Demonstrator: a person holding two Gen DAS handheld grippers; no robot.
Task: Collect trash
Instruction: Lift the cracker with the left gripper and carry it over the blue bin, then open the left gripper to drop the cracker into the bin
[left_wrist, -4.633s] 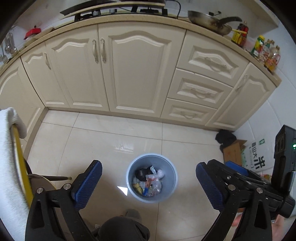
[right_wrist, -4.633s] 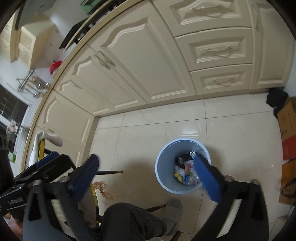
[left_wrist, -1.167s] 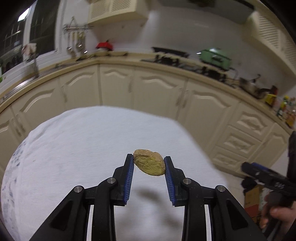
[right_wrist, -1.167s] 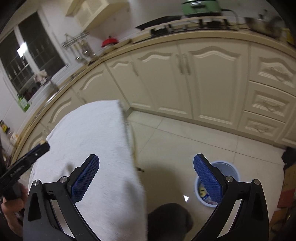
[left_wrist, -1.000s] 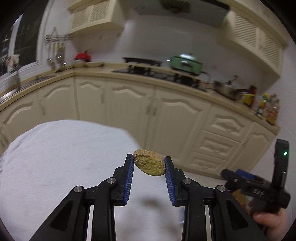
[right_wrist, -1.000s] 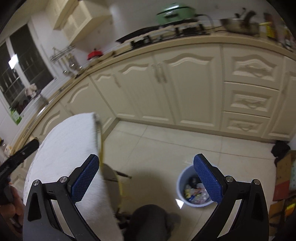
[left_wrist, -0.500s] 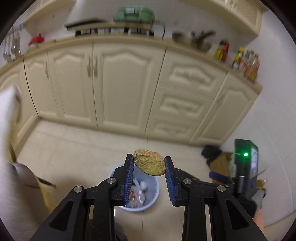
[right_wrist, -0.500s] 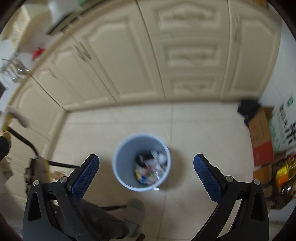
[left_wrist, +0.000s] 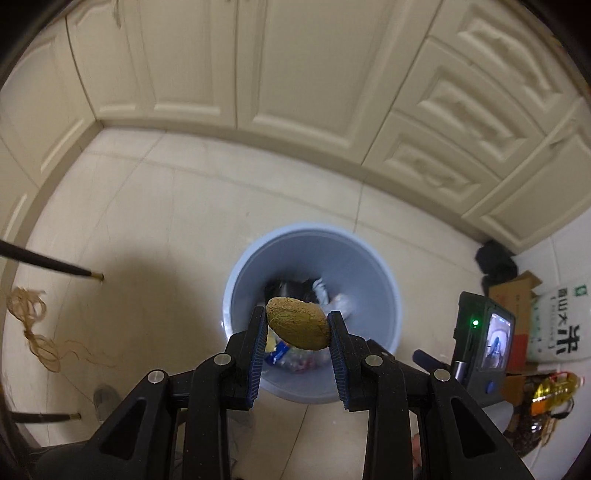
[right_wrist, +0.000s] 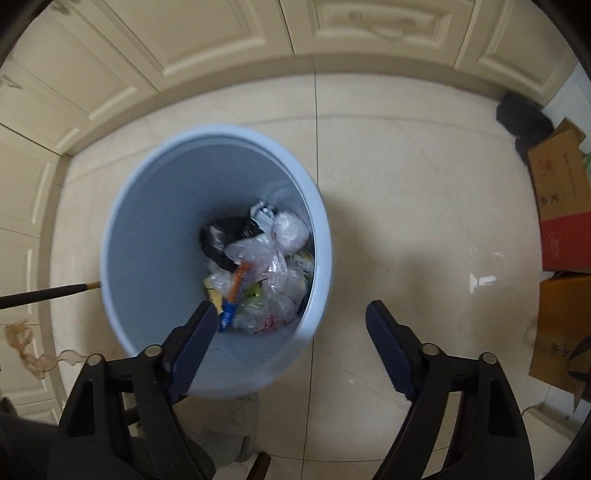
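Observation:
My left gripper (left_wrist: 297, 328) is shut on a yellow-brown piece of fruit peel (left_wrist: 297, 323) and holds it in the air above the open mouth of the light blue trash bin (left_wrist: 384, 280). The bin (right_wrist: 155, 236) stands on the tiled floor and holds plastic bags and wrappers (right_wrist: 262, 273). My right gripper (right_wrist: 288, 332) is open and empty, low over the bin's near right rim; its left finger (right_wrist: 192, 343) overlaps the bin and its right finger hangs over the floor.
Cream kitchen cabinets (left_wrist: 280, 74) run along the far side. Cardboard boxes (right_wrist: 561, 206), a rice bag (left_wrist: 557, 325) and an oil bottle (left_wrist: 554, 387) sit at the right. Dark table legs (left_wrist: 48, 264) and loose string (left_wrist: 33, 325) are at the left.
Both grippers have tilted down and come closer to the bin, which now looks larger. The left one still holds the peel, now over the bin mouth. The right stays open.

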